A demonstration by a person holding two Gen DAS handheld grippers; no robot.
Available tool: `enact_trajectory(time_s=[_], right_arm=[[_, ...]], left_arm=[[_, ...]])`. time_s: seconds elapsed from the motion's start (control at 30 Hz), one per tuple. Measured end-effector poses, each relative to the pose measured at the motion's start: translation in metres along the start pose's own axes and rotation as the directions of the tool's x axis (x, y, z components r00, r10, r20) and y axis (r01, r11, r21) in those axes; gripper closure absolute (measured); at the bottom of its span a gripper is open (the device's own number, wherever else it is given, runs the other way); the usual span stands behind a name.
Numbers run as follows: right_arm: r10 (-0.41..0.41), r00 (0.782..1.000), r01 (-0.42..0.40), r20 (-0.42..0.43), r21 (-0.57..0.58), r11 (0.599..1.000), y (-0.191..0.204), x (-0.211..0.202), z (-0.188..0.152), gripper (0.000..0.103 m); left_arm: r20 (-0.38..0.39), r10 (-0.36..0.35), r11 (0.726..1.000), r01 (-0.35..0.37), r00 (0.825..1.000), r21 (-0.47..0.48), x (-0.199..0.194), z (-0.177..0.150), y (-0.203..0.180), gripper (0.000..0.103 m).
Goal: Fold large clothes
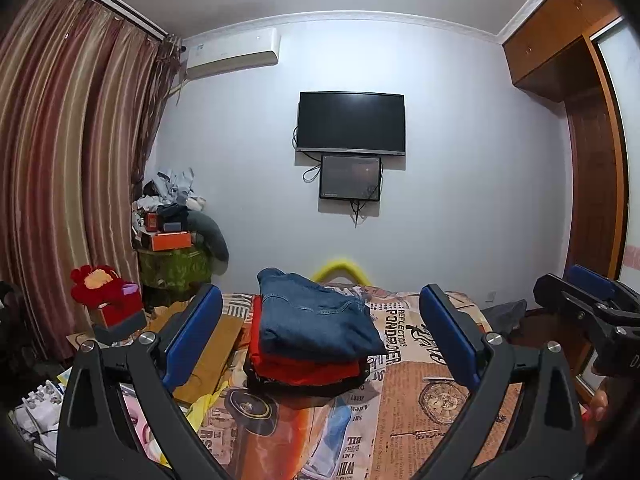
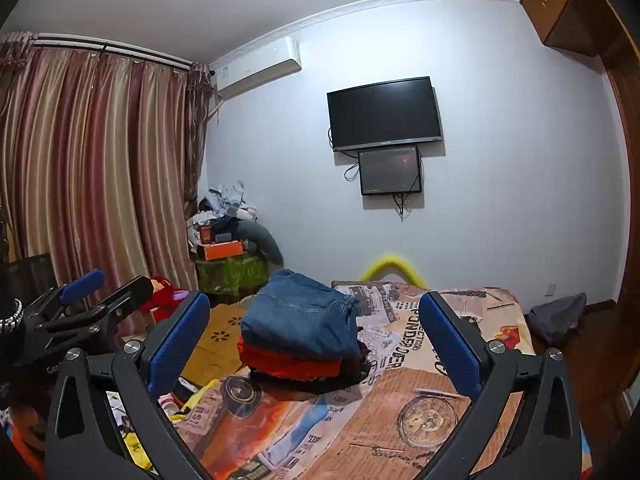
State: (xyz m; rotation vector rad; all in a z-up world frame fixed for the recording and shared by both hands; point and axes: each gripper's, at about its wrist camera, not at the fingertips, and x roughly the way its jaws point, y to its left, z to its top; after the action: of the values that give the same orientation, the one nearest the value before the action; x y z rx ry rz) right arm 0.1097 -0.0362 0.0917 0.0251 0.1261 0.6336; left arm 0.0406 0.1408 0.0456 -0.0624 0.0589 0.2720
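Much of the near end of the bed [image 1: 420, 420] is cut off by the black arms of both grippers, and the garment at the bottom of the folded stack [image 1: 316, 344] shows only as a dark edge, so its kind cannot be made out. What lies on the floor past the bed's left edge is a jumble of cardboard, yellow cloth and paper, hard to sort.

The stack sits near the bed's left edge, toward its far end: folded blue denim [image 2: 300, 316] on top, a red piece [image 2: 288, 362] under it, the dark layer below. The denim is squared off but its right edge bunches loosely.

The left gripper [image 1: 320, 336] hangs above the bed with its blue-padded fingers [image 1: 194, 336] wide apart and nothing between them; the stack shows in the gap, farther off. The right gripper [image 2: 314, 344] is likewise spread and empty, just beside the left one.

The bed carries a cover printed like old newspapers, with a pocket watch and cars. Behind it a pale wall holds a dark television [image 1: 351, 123] with a smaller screen [image 1: 350, 178] beneath, an air conditioner [image 1: 234, 54] in the corner, striped curtains [image 1: 68, 160] on the left and a wooden wardrobe [image 1: 576, 80] on the right.
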Motion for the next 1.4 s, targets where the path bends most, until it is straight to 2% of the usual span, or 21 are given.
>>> enact_trajectory(time_s=[0.7, 1.4], right_arm=[[-0.006, 1.000, 0.006, -0.016, 0.006, 1.000, -0.0012, 0.0009, 0.0004, 0.000], [-0.011, 1.000, 0.012, -0.017, 0.010, 1.000, -0.0028, 0.0006, -0.0019, 0.000]], left_arm=[[-0.020, 0.006, 1.000, -0.006, 1.000, 0.000, 0.0049, -0.0054, -0.0027, 0.003], [-0.044, -0.051, 0.999, 0.051, 0.998, 0.001, 0.0088, -0.0067, -0.0038, 0.003]])
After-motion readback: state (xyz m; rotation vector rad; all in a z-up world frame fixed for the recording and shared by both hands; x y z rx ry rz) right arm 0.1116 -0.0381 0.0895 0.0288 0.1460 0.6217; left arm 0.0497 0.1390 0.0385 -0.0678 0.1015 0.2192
